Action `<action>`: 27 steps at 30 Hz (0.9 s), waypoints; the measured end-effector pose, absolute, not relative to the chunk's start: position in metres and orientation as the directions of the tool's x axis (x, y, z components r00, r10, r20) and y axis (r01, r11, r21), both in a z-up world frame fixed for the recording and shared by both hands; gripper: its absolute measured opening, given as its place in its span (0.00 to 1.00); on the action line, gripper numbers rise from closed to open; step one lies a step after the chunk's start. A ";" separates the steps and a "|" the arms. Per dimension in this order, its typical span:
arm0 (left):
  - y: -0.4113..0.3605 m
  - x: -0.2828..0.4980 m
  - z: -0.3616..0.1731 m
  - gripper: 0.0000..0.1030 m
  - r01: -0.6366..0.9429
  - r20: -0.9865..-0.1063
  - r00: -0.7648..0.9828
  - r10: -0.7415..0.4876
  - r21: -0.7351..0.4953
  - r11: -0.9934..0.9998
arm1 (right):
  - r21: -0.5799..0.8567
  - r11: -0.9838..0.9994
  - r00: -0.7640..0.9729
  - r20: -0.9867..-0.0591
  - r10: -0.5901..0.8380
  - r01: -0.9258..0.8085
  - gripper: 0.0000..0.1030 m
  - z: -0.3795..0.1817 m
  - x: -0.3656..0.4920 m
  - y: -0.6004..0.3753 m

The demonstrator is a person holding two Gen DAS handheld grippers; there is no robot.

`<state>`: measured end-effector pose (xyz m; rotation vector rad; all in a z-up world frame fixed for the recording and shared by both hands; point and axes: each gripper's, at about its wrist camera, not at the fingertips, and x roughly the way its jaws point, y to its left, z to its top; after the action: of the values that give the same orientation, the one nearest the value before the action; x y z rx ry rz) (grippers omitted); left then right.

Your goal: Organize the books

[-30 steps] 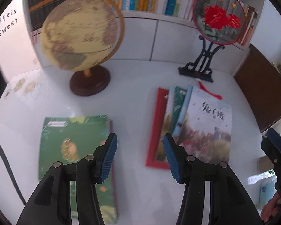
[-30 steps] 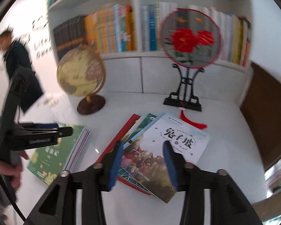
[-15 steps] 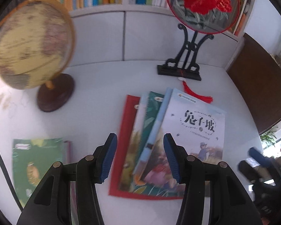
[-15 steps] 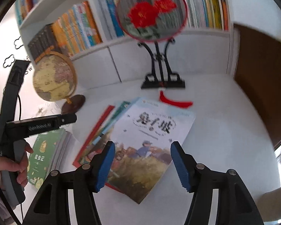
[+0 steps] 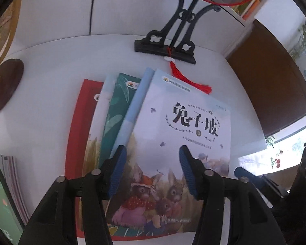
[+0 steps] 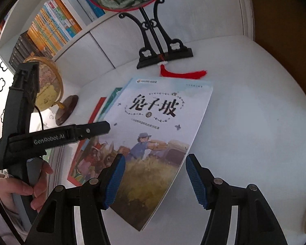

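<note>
A fanned pile of thin books lies on the white table. The top book (image 5: 179,134) is pale blue with black Chinese title and rabbits; it also shows in the right wrist view (image 6: 161,130). Under it lie a teal book (image 5: 116,106) and a red book (image 5: 79,122). My left gripper (image 5: 151,171) is open and empty, close above the top book's lower part. My right gripper (image 6: 155,179) is open and empty, over the top book's near right corner. A separate green book stack (image 5: 2,200) lies at the far left.
A fan stand (image 5: 165,47) with a red tassel (image 5: 189,79) stands just behind the pile. A globe's brown base (image 5: 4,85) is at the left. Shelves of upright books (image 6: 57,24) run along the back. A brown panel (image 5: 275,81) borders the table's right side.
Both grippers have moved forward and down toward the fanned pile. The left swung right, away from the green book and globe. Both stayed open.
</note>
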<state>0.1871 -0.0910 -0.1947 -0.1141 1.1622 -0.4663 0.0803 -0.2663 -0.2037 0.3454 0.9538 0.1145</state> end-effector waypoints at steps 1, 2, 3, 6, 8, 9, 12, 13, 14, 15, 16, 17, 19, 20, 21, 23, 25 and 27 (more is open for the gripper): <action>-0.090 0.188 -0.196 0.60 0.291 -0.857 0.316 -0.406 -0.320 0.902 | 0.343 0.938 0.573 -0.780 0.251 0.057 0.58 -0.206 0.081 -0.267; -0.089 0.188 -0.196 0.60 0.291 -0.855 0.326 -0.403 -0.315 0.903 | 0.347 0.936 0.568 -0.783 0.254 0.059 0.58 -0.207 0.081 -0.267; -0.088 0.189 -0.197 0.61 0.292 -0.855 0.326 -0.404 -0.315 0.903 | 0.351 0.934 0.562 -0.786 0.259 0.060 0.58 -0.209 0.082 -0.266; -0.088 0.189 -0.197 0.68 0.318 -0.844 0.309 -0.439 -0.344 0.884 | 0.361 0.931 0.548 -0.791 0.273 0.057 0.58 -0.213 0.084 -0.265; -0.088 0.191 -0.198 0.68 0.324 -0.842 0.279 -0.462 -0.370 0.871 | 0.365 0.930 0.544 -0.790 0.282 0.049 0.60 -0.214 0.085 -0.263; -0.088 0.191 -0.199 0.68 0.315 -0.840 0.260 -0.477 -0.393 0.864 | 0.360 0.932 0.540 -0.794 0.279 0.049 0.61 -0.216 0.086 -0.261; -0.091 0.187 -0.199 0.70 0.307 -0.843 0.239 -0.482 -0.406 0.861 | 0.359 0.932 0.533 -0.799 0.279 0.051 0.68 -0.218 0.089 -0.260; -0.092 0.184 -0.199 0.70 0.313 -0.846 0.233 -0.479 -0.401 0.861 | 0.364 0.930 0.533 -0.798 0.281 0.053 0.71 -0.218 0.089 -0.260; -0.093 0.180 -0.198 0.70 0.318 -0.850 0.229 -0.474 -0.395 0.862 | 0.365 0.929 0.535 -0.797 0.281 0.057 0.71 -0.217 0.088 -0.261; -0.093 0.178 -0.198 0.70 0.319 -0.852 0.224 -0.472 -0.394 0.862 | 0.368 0.928 0.537 -0.796 0.280 0.060 0.73 -0.217 0.087 -0.261; -0.094 0.173 -0.198 0.70 0.318 -0.855 0.218 -0.471 -0.394 0.862 | 0.375 0.925 0.538 -0.793 0.286 0.061 0.74 -0.216 0.085 -0.262; -0.093 0.170 -0.197 0.70 0.314 -0.857 0.215 -0.469 -0.394 0.863 | 0.380 0.923 0.537 -0.792 0.289 0.063 0.75 -0.216 0.084 -0.263; -0.091 0.160 -0.197 0.70 0.302 -0.861 0.208 -0.464 -0.394 0.868 | 0.392 0.918 0.530 -0.794 0.299 0.068 0.78 -0.216 0.083 -0.265; -0.091 0.154 -0.196 0.70 0.298 -0.864 0.205 -0.460 -0.392 0.870 | 0.399 0.914 0.524 -0.795 0.307 0.070 0.79 -0.217 0.082 -0.265; -0.090 0.150 -0.196 0.70 0.295 -0.867 0.202 -0.456 -0.390 0.872 | 0.406 0.911 0.515 -0.797 0.315 0.070 0.80 -0.218 0.082 -0.265; -0.085 0.135 -0.195 0.70 0.286 -0.874 0.196 -0.445 -0.383 0.878 | 0.407 0.912 0.498 -0.803 0.329 0.055 0.82 -0.219 0.080 -0.263; -0.076 0.121 -0.195 0.70 0.255 -0.874 0.195 -0.444 -0.392 0.884 | 0.403 0.915 0.480 -0.809 0.339 0.033 0.82 -0.220 0.078 -0.259; -0.065 0.109 -0.196 0.70 0.227 -0.873 0.195 -0.448 -0.404 0.886 | 0.416 0.909 0.465 -0.807 0.365 0.008 0.82 -0.220 0.074 -0.255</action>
<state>0.1086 -0.0650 -0.1964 -0.2015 1.2920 -0.4768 0.0735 -0.2546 -0.2204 0.3899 1.0714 0.2261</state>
